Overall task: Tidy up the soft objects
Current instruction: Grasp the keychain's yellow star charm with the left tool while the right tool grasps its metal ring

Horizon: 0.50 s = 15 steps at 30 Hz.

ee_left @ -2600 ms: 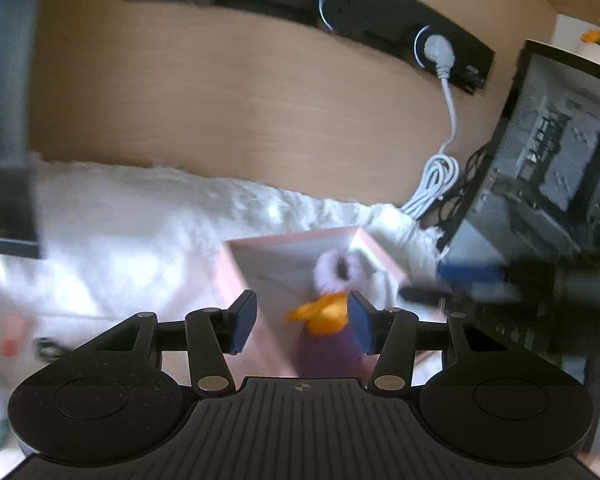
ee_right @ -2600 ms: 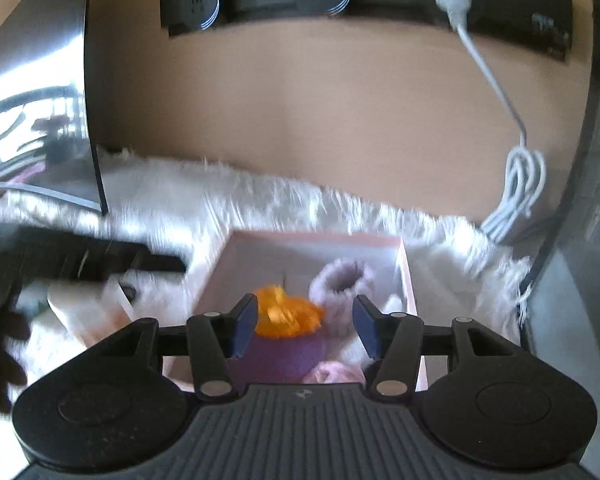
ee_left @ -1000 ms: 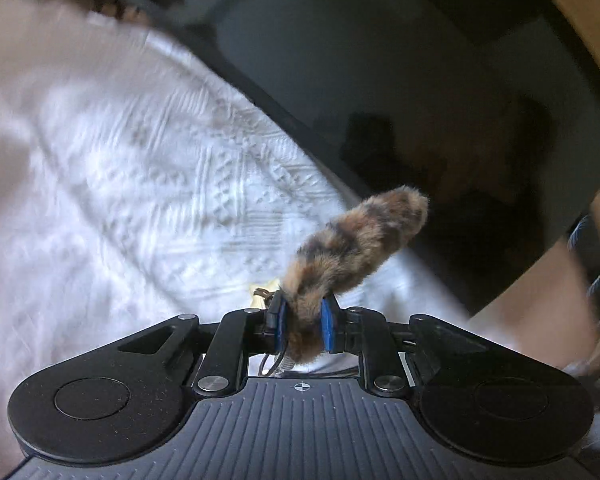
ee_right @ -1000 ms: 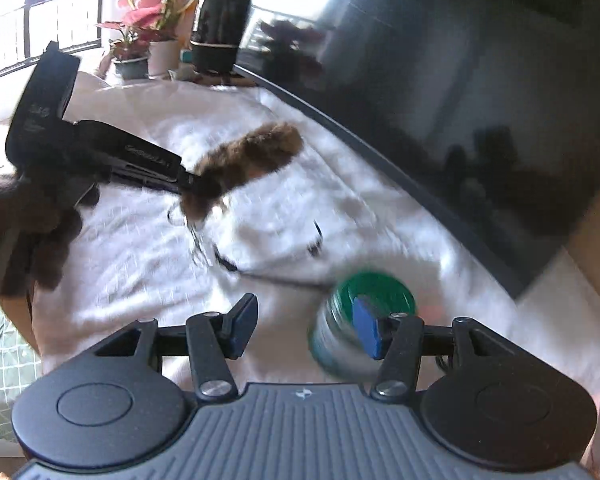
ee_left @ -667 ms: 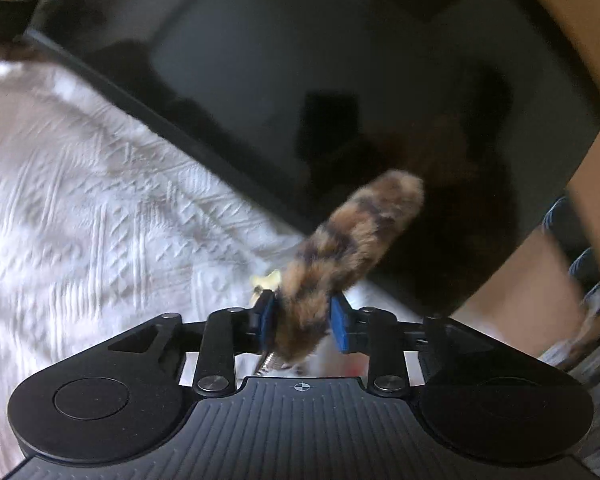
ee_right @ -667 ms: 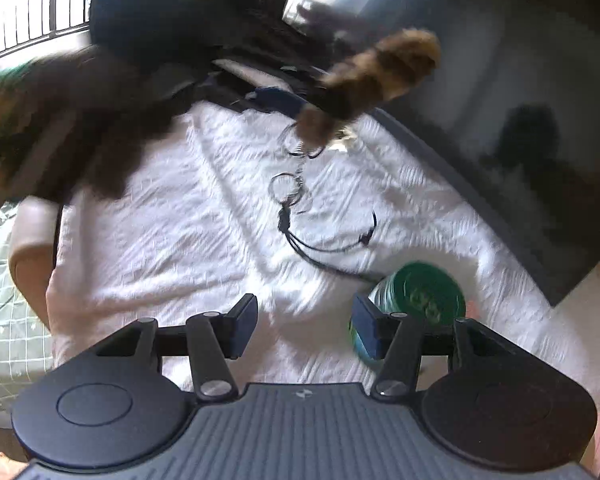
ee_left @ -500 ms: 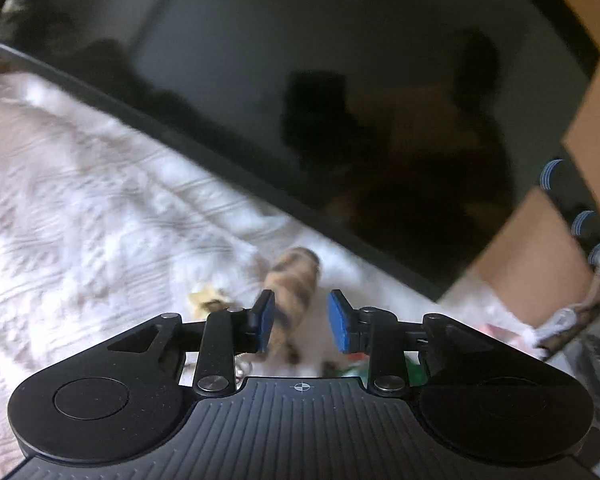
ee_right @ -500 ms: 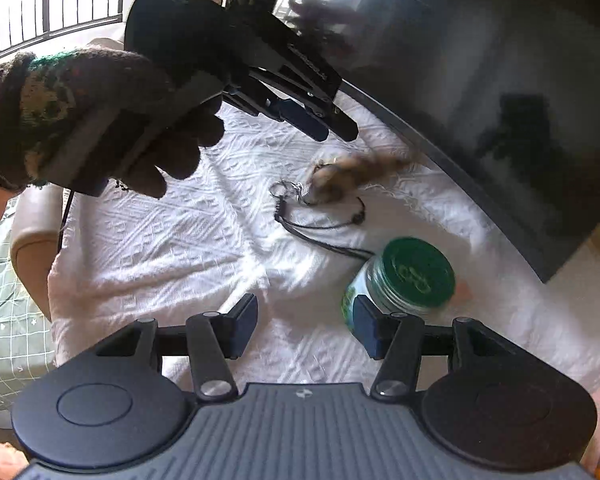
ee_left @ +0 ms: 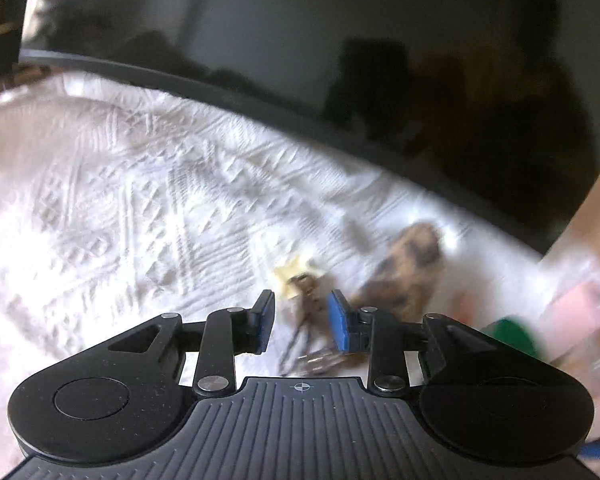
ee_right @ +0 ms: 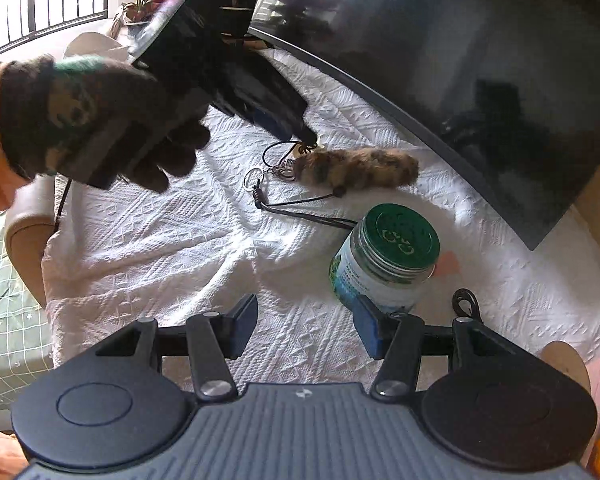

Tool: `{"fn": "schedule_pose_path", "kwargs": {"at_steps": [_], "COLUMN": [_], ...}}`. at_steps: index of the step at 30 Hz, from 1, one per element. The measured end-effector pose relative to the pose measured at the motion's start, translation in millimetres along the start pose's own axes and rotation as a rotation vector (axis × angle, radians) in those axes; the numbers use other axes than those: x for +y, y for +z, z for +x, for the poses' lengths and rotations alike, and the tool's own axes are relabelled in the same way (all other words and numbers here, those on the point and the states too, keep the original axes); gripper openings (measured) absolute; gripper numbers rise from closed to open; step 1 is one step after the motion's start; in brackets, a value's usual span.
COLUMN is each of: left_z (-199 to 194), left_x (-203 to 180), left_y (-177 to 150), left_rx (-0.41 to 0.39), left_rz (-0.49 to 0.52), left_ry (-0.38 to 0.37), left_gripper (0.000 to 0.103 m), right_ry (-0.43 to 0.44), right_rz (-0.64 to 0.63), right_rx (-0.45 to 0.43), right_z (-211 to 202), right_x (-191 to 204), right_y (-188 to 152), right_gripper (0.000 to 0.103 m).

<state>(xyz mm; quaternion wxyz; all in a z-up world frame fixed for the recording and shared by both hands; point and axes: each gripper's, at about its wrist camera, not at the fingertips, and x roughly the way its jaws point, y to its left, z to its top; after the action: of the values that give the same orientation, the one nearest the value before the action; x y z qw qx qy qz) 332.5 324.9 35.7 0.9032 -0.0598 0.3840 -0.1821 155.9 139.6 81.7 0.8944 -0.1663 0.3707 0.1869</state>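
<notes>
Both grippers, left [ee_left: 300,320] and right [ee_right: 306,326], gaped empty; the fur tail [ee_right: 356,169] lay near a lidded jar [ee_right: 384,258], contents unseen.

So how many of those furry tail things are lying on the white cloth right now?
1. The brown mottled furry tail keychain lies on the white textured cloth, just in front of the dark monitor and behind the green-lidded jar. More may be hidden outside these views.

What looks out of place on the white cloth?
The furry tail keychain lies loose beside the green-lidded jar, its cord trailing across the cloth. Both grippers are open and hold nothing.
</notes>
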Motion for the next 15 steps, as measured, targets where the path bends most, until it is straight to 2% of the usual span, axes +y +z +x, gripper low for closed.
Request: {"fn": "schedule_pose_path", "kwargs": {"at_steps": [1,4,8,10,12,15], "left_z": [3.3,9.0,14.0,13.4,10.6,-4.6], "left_x": [-1.4,1.4,-4.6,-8.3,-6.6,6.1], "left_y": [-1.7,-4.0,-4.0,-6.0,-6.8,-11.0], "left_rx": [0.007,-0.014,-0.014,-0.018,-0.015,-0.031], "left_rz": [0.015,0.007,0.069,0.08,0.084,0.031], "left_ry": [0.028,0.017,0.025,0.031,0.05,0.028], "left_gripper": [0.033,0.035,0.034,0.032,0.012,0.012], "right_ry": [0.0,-0.002,0.017,0.075,0.13,0.114], "right_rz": [0.002,0.034,0.141,0.236,0.327,0.425], "right_rx": [-0.006,-0.031,-0.029,0.033,0.114,0.187], "right_z": [-2.0,-8.7,-4.3,12.8,39.1,78.6], "right_x": [-1.3,-13.5,-44.9,-64.3,-80.3,-95.5], "right_y": [1.3,14.8,64.2,95.1,117.7,137.9], "right_gripper": [0.053,0.053,0.053,0.053,0.053,0.053]}}
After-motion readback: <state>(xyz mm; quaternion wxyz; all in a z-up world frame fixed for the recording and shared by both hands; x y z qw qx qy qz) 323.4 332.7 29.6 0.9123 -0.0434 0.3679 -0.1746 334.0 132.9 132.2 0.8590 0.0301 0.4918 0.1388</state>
